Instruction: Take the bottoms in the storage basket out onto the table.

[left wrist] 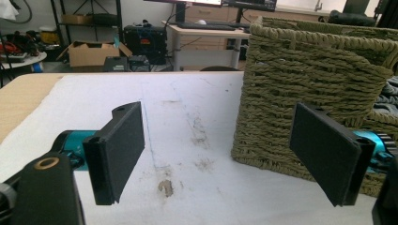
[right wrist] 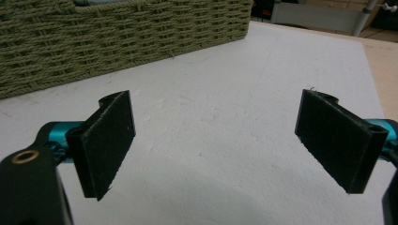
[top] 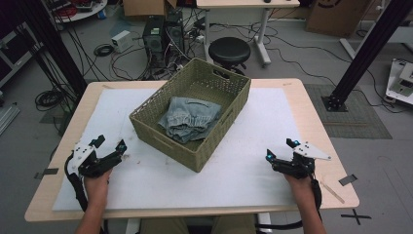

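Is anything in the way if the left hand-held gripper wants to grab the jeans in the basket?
Yes. The woven basket wall stands between the left hand-held gripper and the folded jeans, so it probably has to go over the rim.

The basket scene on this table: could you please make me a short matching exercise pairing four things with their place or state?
Things:
1. woven basket
2. folded jeans
3. left gripper
4. right gripper

Places or states:
A. lying inside the basket
B. open, near the table's right edge
C. standing on the white mat, mid-table
D. open, left of the basket

Pairs: 1-C, 2-A, 3-D, 4-B
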Motion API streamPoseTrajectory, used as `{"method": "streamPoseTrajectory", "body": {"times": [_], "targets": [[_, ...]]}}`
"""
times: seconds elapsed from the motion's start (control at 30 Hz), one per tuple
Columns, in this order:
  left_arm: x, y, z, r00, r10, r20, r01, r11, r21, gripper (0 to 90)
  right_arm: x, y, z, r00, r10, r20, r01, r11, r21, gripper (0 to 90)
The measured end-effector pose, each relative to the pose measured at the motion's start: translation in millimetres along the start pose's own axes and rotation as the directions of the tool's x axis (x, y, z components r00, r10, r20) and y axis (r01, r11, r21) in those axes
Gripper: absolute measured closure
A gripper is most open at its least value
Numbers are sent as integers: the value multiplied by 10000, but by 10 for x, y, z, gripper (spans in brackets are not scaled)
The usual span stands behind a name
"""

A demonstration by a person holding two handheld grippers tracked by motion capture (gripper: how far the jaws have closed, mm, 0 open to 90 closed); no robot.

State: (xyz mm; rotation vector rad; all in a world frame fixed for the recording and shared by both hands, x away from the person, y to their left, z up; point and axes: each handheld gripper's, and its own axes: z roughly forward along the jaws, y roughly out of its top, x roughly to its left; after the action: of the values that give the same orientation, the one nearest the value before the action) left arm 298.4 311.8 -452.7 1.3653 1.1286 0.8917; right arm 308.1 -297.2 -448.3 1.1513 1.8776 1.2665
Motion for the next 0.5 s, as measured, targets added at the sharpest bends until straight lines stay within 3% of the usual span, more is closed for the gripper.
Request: {"method": "streamPoseTrajectory", "body": {"times": [0.2,0.4,0.5], "targets": [[12,2,6,9999,-111,15,111,9999,31,187,0,-7,-13,10000,-1,-44,0,9999,-136,126],[2,5,8,9999,62,93,-63,9999,79,187,12,1,-3,9998,-181,-82,181,9998,-45,126],[10,8,14,9999,-57,114,56,9999,105,187,18,15,19,9996,-235,-141,238,9995,227,126]]}}
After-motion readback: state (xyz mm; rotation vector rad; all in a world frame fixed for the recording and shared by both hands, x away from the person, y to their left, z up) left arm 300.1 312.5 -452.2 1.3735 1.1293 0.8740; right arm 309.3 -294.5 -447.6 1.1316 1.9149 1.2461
